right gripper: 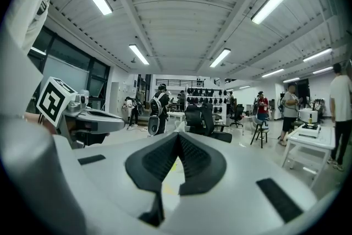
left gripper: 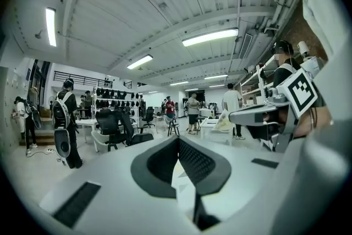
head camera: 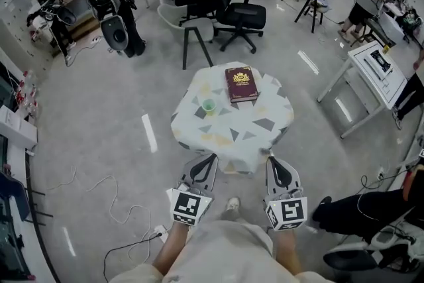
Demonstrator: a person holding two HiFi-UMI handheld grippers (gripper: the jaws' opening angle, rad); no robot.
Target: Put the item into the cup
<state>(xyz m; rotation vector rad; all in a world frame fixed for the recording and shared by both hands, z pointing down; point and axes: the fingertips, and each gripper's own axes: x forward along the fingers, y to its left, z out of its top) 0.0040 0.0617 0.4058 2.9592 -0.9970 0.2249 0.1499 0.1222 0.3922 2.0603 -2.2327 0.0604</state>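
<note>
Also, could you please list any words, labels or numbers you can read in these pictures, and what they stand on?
No text can be read.
Book: gold crest and lettering on the dark red cover, too small to read.
Marker cubes: black-and-white square patterns only, no letters.

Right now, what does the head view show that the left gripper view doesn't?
Head view only: the green cup and the dark red book on the table. Left gripper view only: the ceiling lights, and the left claw seen shut and empty. Both: the right claw, the black office chairs.
</note>
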